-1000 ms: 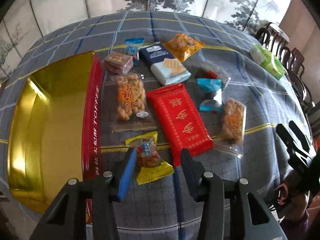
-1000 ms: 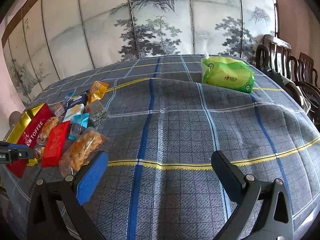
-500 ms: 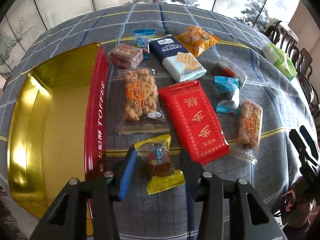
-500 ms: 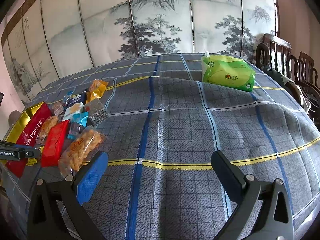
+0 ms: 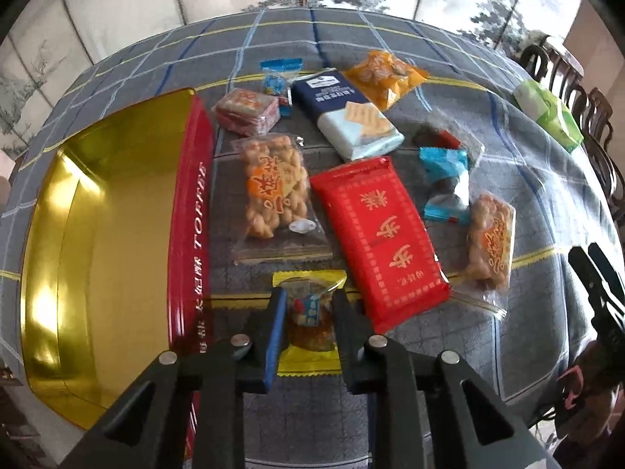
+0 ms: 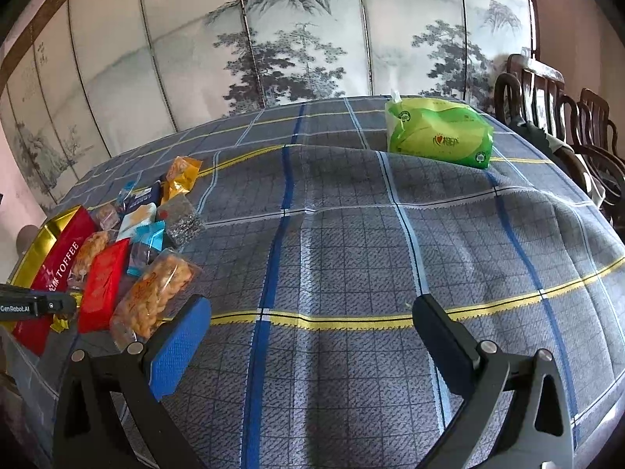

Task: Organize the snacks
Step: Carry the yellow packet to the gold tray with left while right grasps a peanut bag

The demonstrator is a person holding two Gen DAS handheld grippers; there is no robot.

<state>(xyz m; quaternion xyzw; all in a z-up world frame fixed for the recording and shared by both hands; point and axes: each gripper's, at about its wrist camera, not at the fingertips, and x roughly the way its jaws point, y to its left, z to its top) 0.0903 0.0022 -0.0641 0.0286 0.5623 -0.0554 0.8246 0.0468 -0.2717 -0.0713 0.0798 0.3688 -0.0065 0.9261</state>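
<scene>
Yellow-wrapped snack (image 5: 310,314) sits pinched in my left tool (image 5: 308,305) beside the gold tin (image 5: 117,234); my right tool (image 6: 308,328) hangs spread wide, holding nothing.

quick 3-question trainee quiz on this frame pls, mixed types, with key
1. True or false: the left tongs are closed on the yellow-wrapped snack.
2. Which lies directly left of the red packet?
A. twist-snack bag
B. green tissue pack
C. orange bag
3. Fill in: the right tongs are ____ and hold nothing.

Key:
1. True: both fingers press its sides.
2. A.
3. open; only tablecloth lies between the fingers.
</scene>
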